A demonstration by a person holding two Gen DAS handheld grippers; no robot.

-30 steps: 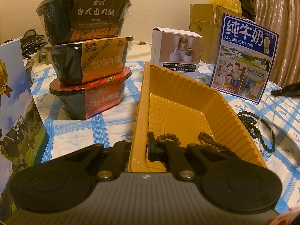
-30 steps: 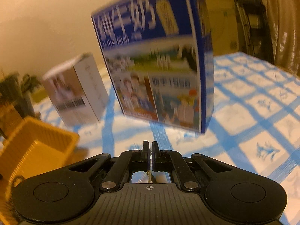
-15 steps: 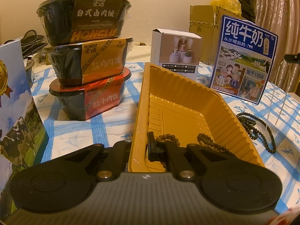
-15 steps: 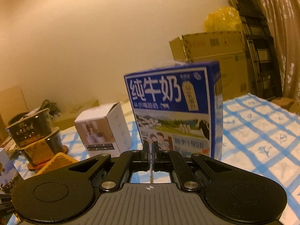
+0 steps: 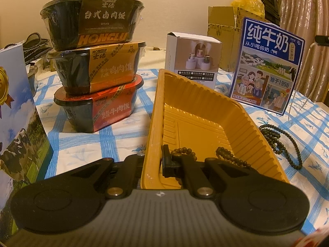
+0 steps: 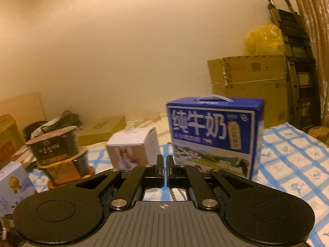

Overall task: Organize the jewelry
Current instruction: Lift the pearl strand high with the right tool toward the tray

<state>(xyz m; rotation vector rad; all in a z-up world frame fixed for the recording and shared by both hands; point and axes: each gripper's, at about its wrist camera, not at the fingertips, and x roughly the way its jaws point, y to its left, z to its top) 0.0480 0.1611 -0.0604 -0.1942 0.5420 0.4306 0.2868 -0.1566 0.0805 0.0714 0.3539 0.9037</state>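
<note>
My left gripper (image 5: 153, 161) is shut on the near left wall of the yellow ribbed tray (image 5: 197, 111); one finger is inside the tray, the other outside. A brown bead string (image 5: 226, 158) lies in the tray's near end. On the cloth to the tray's right lies a dark bead necklace (image 5: 281, 142). My right gripper (image 6: 164, 160) is raised above the table and shut on a pale bead strand (image 6: 172, 193) that hangs below its fingers. In the left wrist view that strand (image 5: 310, 49) dangles at the far right, beside the milk carton.
A blue milk carton (image 5: 267, 65) and a white box (image 5: 195, 59) stand behind the tray. Three stacked meal bowls (image 5: 94, 72) stand to its left, and a blue box (image 5: 18, 113) at the near left. Cardboard boxes (image 6: 250, 78) and a ladder (image 6: 296, 61) are at the back.
My right gripper has risen with the pale strand, so the milk carton now sits lower in its view. The left gripper and the tray have not moved.
</note>
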